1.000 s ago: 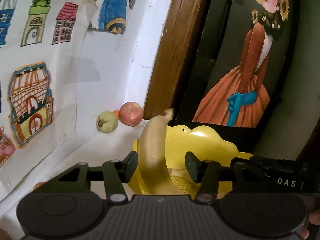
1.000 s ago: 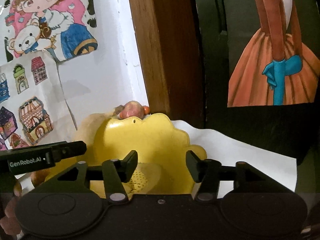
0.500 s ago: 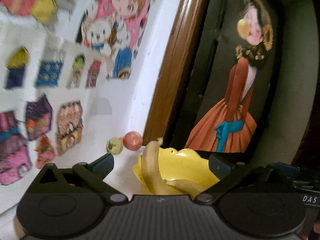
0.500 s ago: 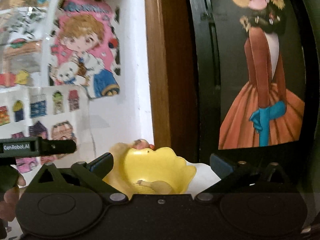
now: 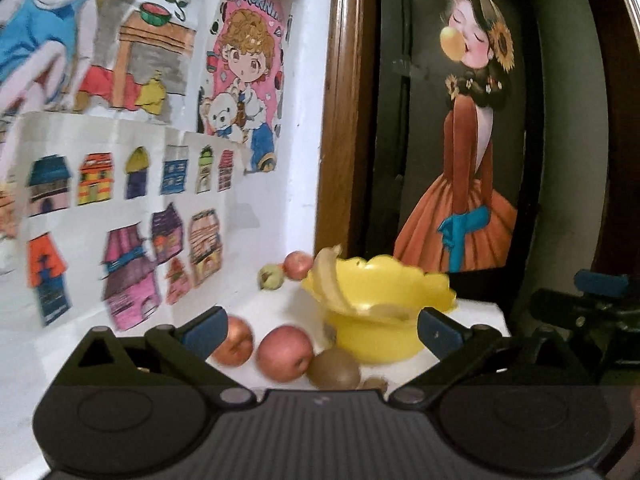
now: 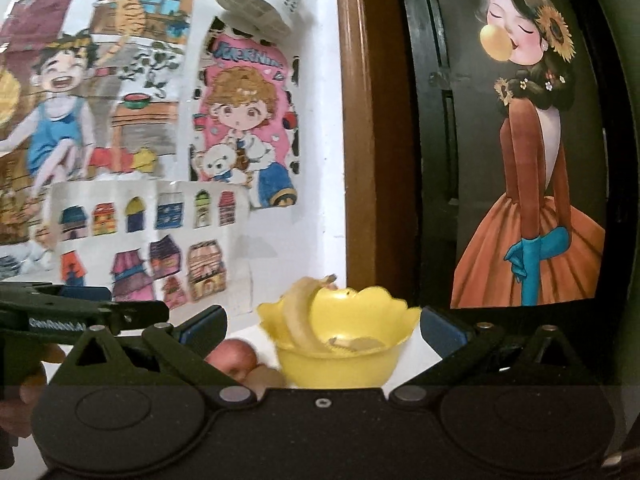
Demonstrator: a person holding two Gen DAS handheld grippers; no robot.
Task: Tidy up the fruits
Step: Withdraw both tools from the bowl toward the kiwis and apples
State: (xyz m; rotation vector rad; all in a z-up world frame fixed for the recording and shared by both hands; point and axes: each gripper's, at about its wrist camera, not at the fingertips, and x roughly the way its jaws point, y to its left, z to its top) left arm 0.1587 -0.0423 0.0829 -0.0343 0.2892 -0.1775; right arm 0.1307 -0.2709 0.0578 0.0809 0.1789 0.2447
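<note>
Your left tool point(image 5: 320, 326) has its fingers spread wide apart with nothing between them, and your right tool point(image 6: 322, 326) is spread just as wide and empty. The banana point(image 5: 330, 280) lies in the yellow scalloped bowl point(image 5: 376, 336), its stem end leaning over the left rim. On the white desk point(image 5: 248, 308) just left of the bowl sit two red apples point(image 5: 285, 353) and a kiwi point(image 5: 334, 368). Behind the bowl, by the wall, a red apple point(image 5: 298, 265) touches a green fruit point(image 5: 271, 277).
</note>
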